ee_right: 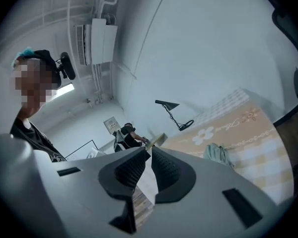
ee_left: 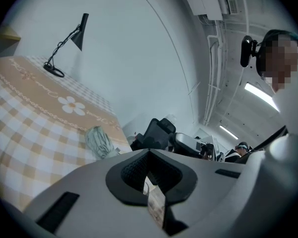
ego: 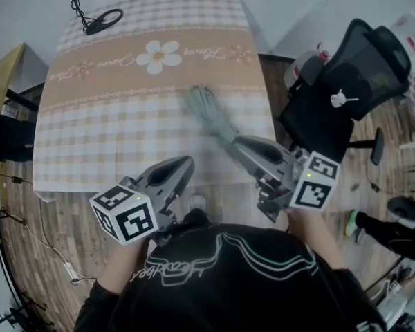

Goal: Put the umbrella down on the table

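Fingers of the right gripper (ee_right: 150, 151) are closing, a slim gap showing, nothing between them — those of the left gripper (ee_left: 149, 155) sit pressed together, empty too. The folded green umbrella (ego: 209, 113) lies on the checked table (ego: 97, 137) ahead of both — near its right edge.

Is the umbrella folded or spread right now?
Folded: the umbrella lies as a narrow, gathered bundle flat on the table, with no canopy spread.
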The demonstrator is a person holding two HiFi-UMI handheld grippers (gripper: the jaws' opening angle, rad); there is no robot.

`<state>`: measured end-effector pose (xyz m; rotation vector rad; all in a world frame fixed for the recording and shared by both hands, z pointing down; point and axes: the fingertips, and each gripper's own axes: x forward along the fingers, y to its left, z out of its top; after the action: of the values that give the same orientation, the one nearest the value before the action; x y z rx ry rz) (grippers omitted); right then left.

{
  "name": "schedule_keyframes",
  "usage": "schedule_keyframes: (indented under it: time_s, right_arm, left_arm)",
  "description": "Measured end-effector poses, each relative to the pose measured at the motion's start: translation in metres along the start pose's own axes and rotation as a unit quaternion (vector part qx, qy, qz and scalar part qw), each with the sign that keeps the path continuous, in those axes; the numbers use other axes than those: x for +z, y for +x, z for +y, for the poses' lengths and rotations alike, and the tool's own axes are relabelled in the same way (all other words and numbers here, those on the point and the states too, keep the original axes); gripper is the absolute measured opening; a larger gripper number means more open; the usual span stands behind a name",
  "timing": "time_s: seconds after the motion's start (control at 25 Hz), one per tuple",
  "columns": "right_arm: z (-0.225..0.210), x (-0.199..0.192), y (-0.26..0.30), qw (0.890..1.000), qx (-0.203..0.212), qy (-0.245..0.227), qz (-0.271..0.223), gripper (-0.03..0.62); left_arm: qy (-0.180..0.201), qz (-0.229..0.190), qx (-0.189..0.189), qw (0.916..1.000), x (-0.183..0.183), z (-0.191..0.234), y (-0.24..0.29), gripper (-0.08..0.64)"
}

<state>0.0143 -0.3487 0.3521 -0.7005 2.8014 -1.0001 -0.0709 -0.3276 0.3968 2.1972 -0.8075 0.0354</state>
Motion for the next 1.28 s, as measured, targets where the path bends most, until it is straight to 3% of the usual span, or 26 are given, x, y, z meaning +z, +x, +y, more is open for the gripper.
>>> schedule_keyframes:
  time_s: [0.2, 0.4, 0.6, 1.08, 1.28]
  right_arm:
    - [0.02, -0.025, -0.034, 0.999, -0.005, -0.046, 0.023, 0.025]
    - [0.054, -0.037, -0.067, 0.998, 0.037, -0.047, 0.013, 0.017]
    - [0.077, -0.045, -0.094, 0.997, 0.051, -0.054, 0.006, 0.015]
    - [0.122, -0.072, -0.113, 0.994, 0.09, -0.058, 0.014, 0.015]
    - [0.134, -0.082, -0.146, 0.994, 0.075, -0.079, 0.006, 0.012]
  left_arm:
    - [0.039, 0.001, -0.021, 0.999, -0.019, -0.045, -0.004, -0.003]
    - [0.039, -0.01, -0.027, 0.9988, -0.036, -0.077, -0.01, -0.003]
    - [0.057, -0.017, -0.035, 0.9976, -0.051, -0.111, -0.018, -0.003]
    - [0.065, -0.03, -0.029, 0.997, -0.075, -0.142, -0.04, -0.003]
    - [0.078, -0.036, -0.042, 0.9954, -0.096, -0.172, -0.038, -0.003]
